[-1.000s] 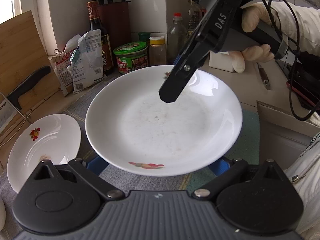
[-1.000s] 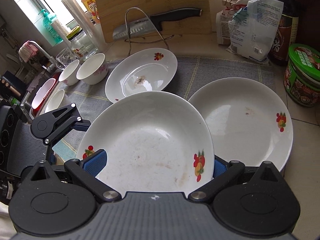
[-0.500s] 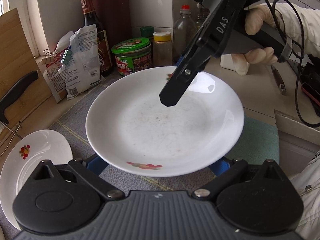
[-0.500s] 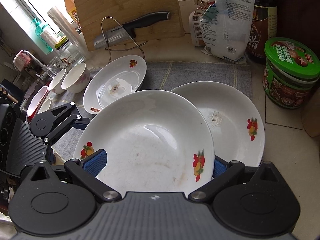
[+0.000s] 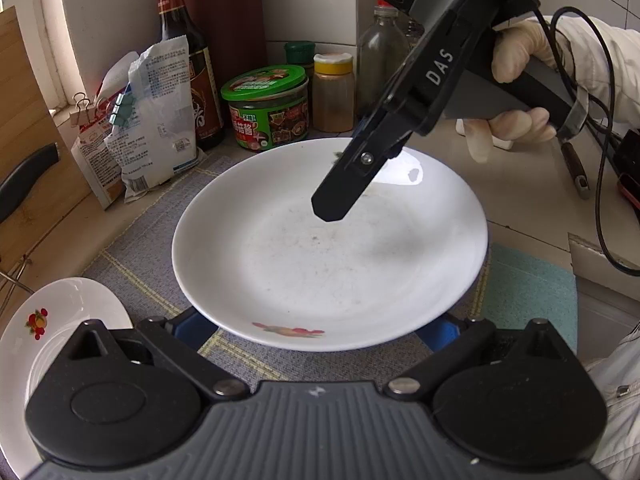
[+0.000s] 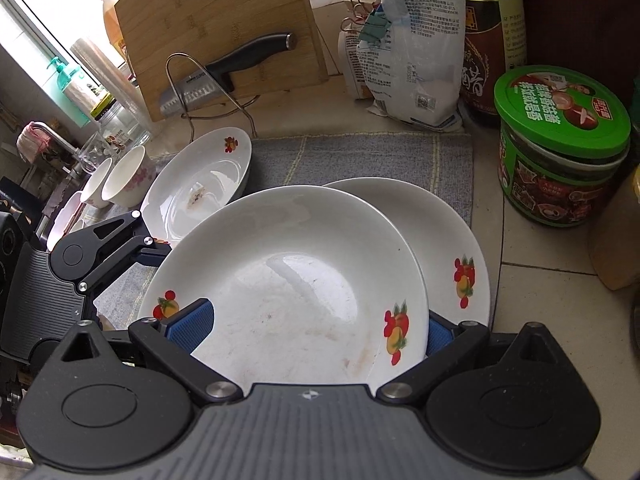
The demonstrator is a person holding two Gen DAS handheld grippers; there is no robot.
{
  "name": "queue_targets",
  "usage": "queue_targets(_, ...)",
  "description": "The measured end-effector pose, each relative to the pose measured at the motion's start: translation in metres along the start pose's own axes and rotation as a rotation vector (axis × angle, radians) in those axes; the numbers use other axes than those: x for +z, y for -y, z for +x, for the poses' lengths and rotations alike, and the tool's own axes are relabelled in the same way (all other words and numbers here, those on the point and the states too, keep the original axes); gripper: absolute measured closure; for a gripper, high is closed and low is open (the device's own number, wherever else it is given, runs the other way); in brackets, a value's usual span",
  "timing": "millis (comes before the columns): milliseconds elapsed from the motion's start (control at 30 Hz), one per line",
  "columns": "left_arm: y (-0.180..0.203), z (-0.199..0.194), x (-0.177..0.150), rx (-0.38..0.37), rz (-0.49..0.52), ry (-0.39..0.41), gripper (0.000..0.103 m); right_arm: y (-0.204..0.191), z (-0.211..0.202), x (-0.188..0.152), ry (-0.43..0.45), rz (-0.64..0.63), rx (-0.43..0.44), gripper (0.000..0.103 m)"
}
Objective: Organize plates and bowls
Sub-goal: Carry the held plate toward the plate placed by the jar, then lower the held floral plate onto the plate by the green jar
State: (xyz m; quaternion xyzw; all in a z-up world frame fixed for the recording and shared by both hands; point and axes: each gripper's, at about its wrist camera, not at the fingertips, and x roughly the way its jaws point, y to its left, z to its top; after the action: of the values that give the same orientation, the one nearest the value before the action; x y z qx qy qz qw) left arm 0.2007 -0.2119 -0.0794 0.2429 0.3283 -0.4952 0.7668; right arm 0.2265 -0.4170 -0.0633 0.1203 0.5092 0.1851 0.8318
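Note:
A white plate with fruit print [image 5: 328, 256] is held at both ends: my left gripper [image 5: 320, 326] grips its near rim and my right gripper [image 6: 310, 328] grips the opposite rim. In the right wrist view this held plate [image 6: 288, 292] hangs just above and partly over a second matching plate [image 6: 452, 240] lying on the grey mat [image 6: 360, 156]. The right gripper's finger [image 5: 348, 184] reaches over the plate in the left wrist view. A third plate [image 6: 200, 184] lies further left, also showing in the left wrist view [image 5: 52, 320]. Two small bowls [image 6: 120, 180] stand beyond it.
A green-lidded jar [image 6: 560, 144], dark sauce bottle [image 6: 492, 24], white bags [image 6: 412, 52], spice jars [image 5: 334, 92] and a knife block crowd the back right. A cutting board [image 6: 216, 28] with a knife [image 6: 228, 76] leans behind. The sink area lies far left.
Both grippers have carried the held plate toward the back right, so it now overlaps the second plate on the mat more. The jar and bottles look closer.

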Motion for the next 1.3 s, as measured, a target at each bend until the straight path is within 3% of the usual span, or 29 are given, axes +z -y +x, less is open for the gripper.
queue_targets(667, -0.015, 0.013, 0.005, -0.014, -0.044, -0.036, 0.002, 0.017, 0.016, 0.001, -0.027, 0.028, -0.012, 0.000)
queue_targets(1300, -0.013, 0.013, 0.006, 0.017, 0.003, -0.040, 0.003, 0.019, 0.004, -0.003, -0.029, 0.050, -0.017, 0.000)
